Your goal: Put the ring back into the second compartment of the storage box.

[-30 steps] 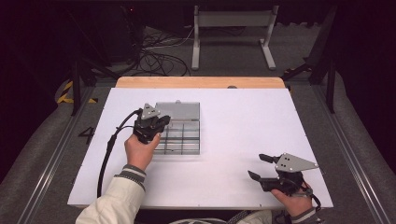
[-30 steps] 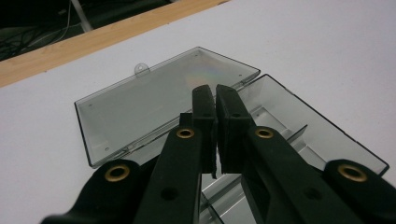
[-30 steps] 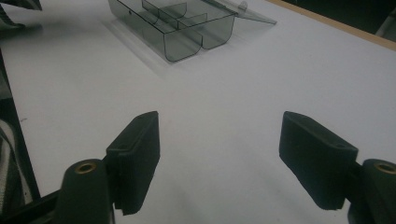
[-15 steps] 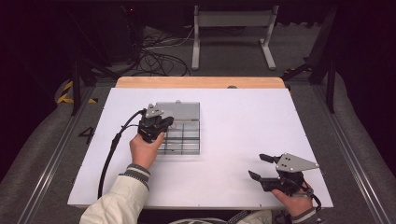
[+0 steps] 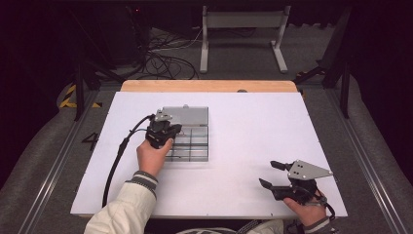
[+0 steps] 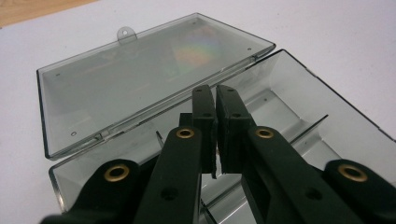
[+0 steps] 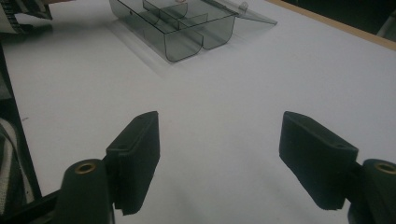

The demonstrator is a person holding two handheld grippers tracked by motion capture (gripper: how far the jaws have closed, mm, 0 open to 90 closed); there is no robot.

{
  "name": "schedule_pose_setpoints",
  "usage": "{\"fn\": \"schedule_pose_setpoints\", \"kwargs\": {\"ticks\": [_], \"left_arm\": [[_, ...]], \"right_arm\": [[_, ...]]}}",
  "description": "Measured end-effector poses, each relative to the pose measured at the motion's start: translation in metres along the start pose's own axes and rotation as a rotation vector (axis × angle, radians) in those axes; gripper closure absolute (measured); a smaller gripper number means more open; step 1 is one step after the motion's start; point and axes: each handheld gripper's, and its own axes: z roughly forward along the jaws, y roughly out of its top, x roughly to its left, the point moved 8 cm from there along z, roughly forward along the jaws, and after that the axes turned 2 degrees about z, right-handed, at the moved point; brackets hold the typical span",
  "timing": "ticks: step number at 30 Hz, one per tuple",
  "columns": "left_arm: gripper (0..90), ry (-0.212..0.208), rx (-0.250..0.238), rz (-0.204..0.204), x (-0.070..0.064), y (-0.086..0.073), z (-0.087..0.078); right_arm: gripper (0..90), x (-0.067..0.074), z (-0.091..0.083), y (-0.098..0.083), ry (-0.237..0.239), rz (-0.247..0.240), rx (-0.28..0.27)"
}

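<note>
A clear grey plastic compartment box (image 5: 195,145) lies left of centre on the white table, its lid (image 5: 190,115) folded back flat on the far side. My left gripper (image 5: 175,129) hovers over the box's left part, shut, with nothing seen between its jaws. In the left gripper view the left gripper (image 6: 215,95) points at the hinge line between the lid (image 6: 140,77) and the box's divided base (image 6: 299,93). My right gripper (image 5: 268,173) rests near the table's front right edge, open and empty. In the right gripper view the right gripper (image 7: 219,128) faces the box (image 7: 187,37) across bare table.
The white table (image 5: 253,122) has a wooden strip (image 5: 209,86) along its far edge. The left gripper's black cable (image 5: 117,163) trails down to the table's front left. A metal stand (image 5: 243,22) and loose cables (image 5: 160,63) lie on the floor beyond the table.
The left gripper has edged slightly to the right over the box. The right gripper has stayed where it was.
</note>
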Motion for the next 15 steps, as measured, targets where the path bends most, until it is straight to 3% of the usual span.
{"fn": "schedule_pose_setpoints", "kwargs": {"ticks": [15], "left_arm": [[86.4,0.003,0.023,0.011,0.0006,-0.0032,0.0044]], "right_arm": [[29.6,0.0008,0.0000,0.0000,0.002,-0.007,0.001]]}}
